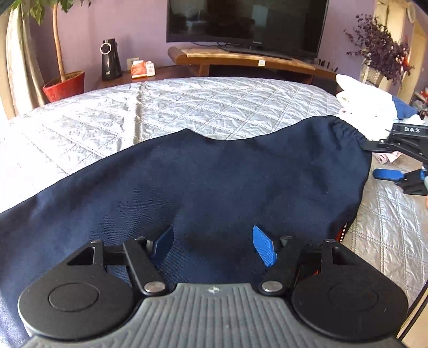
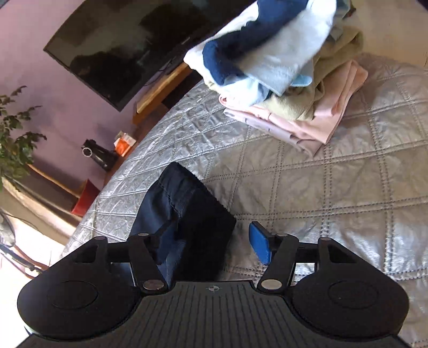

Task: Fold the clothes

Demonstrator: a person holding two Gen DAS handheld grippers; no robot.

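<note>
Our jaws stand spread on both sides: the left gripper [image 1: 212, 247] hovers low over the navy garment [image 1: 203, 182] with its blue pads apart and nothing pinched between them, and the right gripper [image 2: 211, 241] is likewise open, its left finger lying against a raised fold of the same navy garment [image 2: 184, 211] while its right pad [image 2: 259, 246] sits clear over bare quilt. We see the garment spread wide across the near side of the bed [image 1: 112, 117], running from our left edge to the gathered, elastic-looking hem [image 1: 347, 128] at the right, where the right gripper [image 1: 396, 158] sits just beside it. The cloth is dark, matte and mostly flat, with a soft wavy far edge and a shallow dip near its middle; in the right wrist view its end stands up in a thick doubled corner with a stitched seam showing. Beyond the far edge we have a broad stretch of open grey quilt reaching to the foot of the bed. To the right the room is tighter: a stack of clothes [image 2: 289, 88] in pink, olive, pale blue and navy lies on the quilt near the bed's far right corner, well apart from the garment. Past the bed stand a wooden TV stand [image 1: 240, 60] with a television [image 1: 246, 21], a red plant pot [image 1: 64, 85] and a black speaker [image 1: 110, 60].
</note>
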